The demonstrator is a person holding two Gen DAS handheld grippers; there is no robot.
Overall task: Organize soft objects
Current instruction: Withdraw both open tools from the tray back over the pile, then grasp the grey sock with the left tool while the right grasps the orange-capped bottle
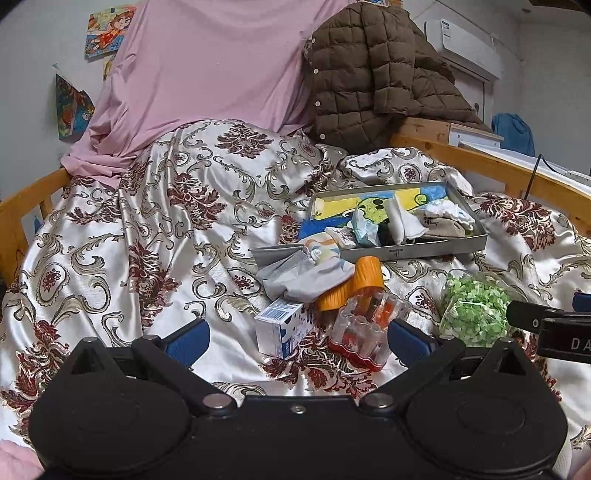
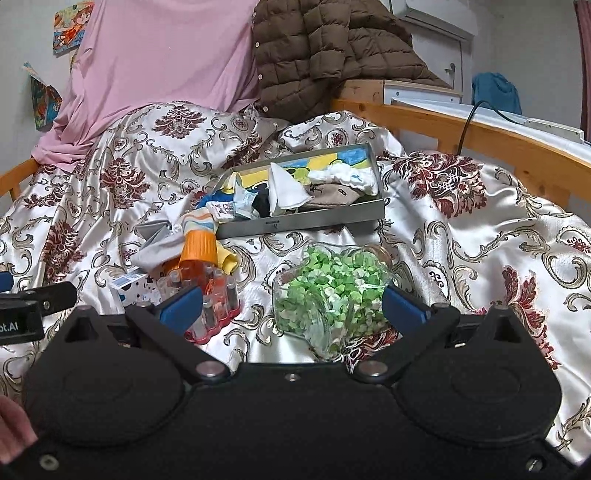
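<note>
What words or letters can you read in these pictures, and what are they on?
"DA", cut off by the picture's edge: on the black body of the right tool, seen from the left wrist.
"ot.AI", start cut off: on the black body of the left tool, seen from the right wrist.
Barcode label on the small white box: too small to read.
Mark on the grey tray front wall: too small to read.
Sticker on the air conditioner: blurred.

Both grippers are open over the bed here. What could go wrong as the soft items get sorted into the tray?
1. The grey sock lies against the orange cup and paint set; pulling it may tip them.
2. The right gripper frames the bag of green bits, not a sock; its fingers could grab the wrong thing.
3. The tray sits tilted on the rumpled bedspread and may slide.
</note>
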